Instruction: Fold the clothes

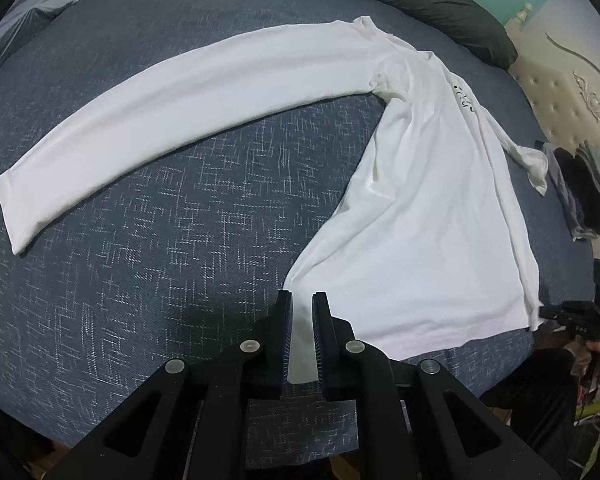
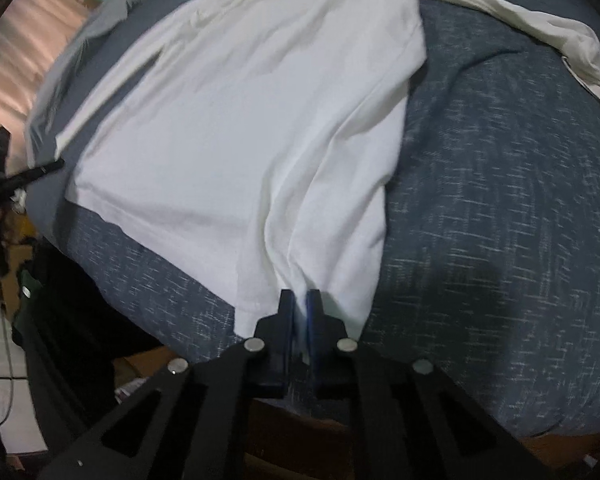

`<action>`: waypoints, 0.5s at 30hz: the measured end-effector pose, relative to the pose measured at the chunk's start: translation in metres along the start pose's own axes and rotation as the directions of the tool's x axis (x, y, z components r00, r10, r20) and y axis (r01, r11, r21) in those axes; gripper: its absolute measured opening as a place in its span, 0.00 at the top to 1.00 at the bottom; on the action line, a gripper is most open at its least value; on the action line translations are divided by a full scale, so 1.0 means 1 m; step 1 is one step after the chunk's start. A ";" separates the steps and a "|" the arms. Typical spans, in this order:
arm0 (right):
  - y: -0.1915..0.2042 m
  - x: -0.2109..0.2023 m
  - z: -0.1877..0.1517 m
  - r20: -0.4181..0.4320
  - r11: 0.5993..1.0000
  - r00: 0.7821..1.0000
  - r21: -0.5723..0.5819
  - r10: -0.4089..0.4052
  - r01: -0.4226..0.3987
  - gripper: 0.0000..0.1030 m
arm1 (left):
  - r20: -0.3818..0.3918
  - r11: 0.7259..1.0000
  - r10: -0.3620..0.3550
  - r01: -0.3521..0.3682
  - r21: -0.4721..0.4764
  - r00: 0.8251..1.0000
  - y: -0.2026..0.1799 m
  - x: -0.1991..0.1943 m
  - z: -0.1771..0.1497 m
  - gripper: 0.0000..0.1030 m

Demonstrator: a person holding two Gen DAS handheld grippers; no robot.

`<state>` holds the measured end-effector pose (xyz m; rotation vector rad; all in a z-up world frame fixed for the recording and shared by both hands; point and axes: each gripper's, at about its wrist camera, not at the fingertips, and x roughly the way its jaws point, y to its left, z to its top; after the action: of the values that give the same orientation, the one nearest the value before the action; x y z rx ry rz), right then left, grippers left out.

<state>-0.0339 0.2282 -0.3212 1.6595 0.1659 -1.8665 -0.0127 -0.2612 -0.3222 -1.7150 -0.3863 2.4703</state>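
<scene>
A white long-sleeved shirt (image 1: 428, 208) lies flat on a blue patterned bed (image 1: 160, 240), with one sleeve (image 1: 172, 120) stretched out to the left. My left gripper (image 1: 302, 300) is shut on the shirt's lower left hem corner. In the right wrist view the same shirt (image 2: 252, 120) spreads away from me, its other sleeve (image 2: 540, 32) at the upper right. My right gripper (image 2: 300, 300) is shut on the lower right part of the hem, where the fabric bunches into folds.
A dark pillow (image 1: 420, 0) lies along the far edge of the bed. A pile of dark and grey clothes (image 1: 580, 192) sits at the right edge. A padded cream headboard (image 1: 560, 80) stands behind. The bed's near edge (image 2: 380, 408) is just under my right gripper.
</scene>
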 end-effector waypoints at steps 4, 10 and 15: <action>-0.012 -0.024 -0.005 0.048 1.000 0.999 0.008 0.006 -0.006 0.94 | -0.003 1.000 0.009 -0.009 -0.016 1.000 0.002 0.004 -0.002 0.66; -0.048 -0.057 -0.012 0.110 0.995 0.994 0.088 0.027 -0.036 0.95 | -0.019 1.000 -0.018 0.018 -0.022 1.000 0.003 0.014 -0.005 0.57; -0.074 -0.071 -0.018 0.165 0.980 0.985 0.177 0.059 -0.088 0.96 | -0.035 0.997 -0.075 0.075 -0.001 0.997 -0.009 0.019 -0.008 0.57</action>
<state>-0.0564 0.3221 -0.2810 1.6033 -0.1367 -1.9972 -0.0125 -0.2468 -0.3390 -1.7081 -0.4386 2.3853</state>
